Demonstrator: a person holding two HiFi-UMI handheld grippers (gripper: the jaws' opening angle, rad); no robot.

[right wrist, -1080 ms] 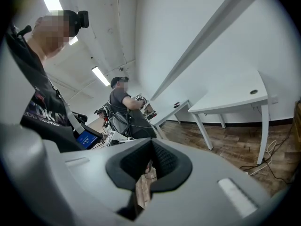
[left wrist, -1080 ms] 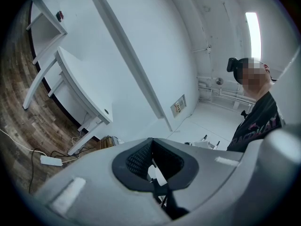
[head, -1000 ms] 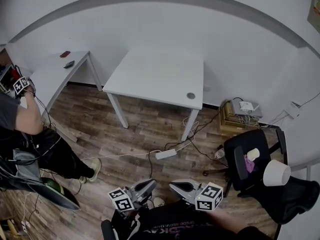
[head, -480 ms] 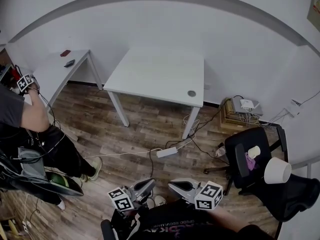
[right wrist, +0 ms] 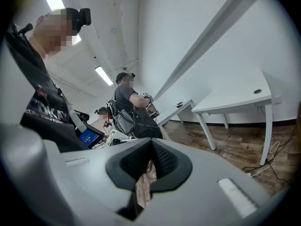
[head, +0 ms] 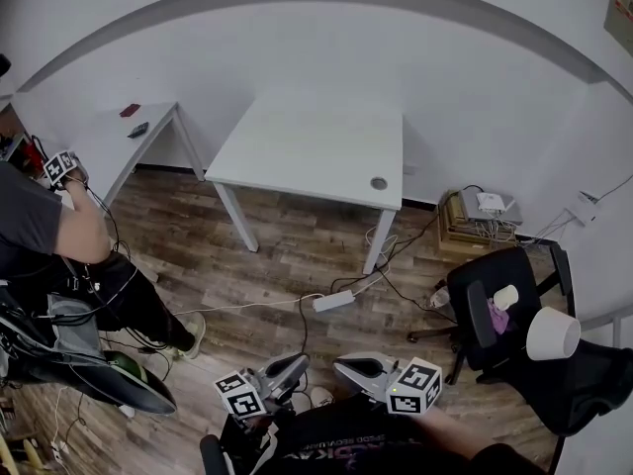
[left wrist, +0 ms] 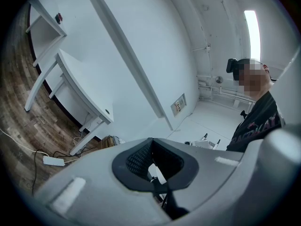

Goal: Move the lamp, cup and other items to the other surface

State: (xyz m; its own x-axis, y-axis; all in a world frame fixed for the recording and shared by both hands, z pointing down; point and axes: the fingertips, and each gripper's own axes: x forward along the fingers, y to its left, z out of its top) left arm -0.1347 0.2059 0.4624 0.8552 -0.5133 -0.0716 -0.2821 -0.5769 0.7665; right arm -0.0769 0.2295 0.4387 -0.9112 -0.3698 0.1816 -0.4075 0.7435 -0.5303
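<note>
Resting at the black chair (head: 524, 270), the white lamp (head: 552, 333) looks light, its shade crushable; grip below it. Left gripper (head: 300, 362), right gripper (head: 343, 367): jaws clenched, empty.

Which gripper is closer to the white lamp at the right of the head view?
Right. The right gripper sits left of the lamp, apart from it; the left gripper is farther left still, beyond the right one.

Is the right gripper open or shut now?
Shut. In its own view, the right gripper has its jaws together at the tips, and nothing is held between them.
</note>
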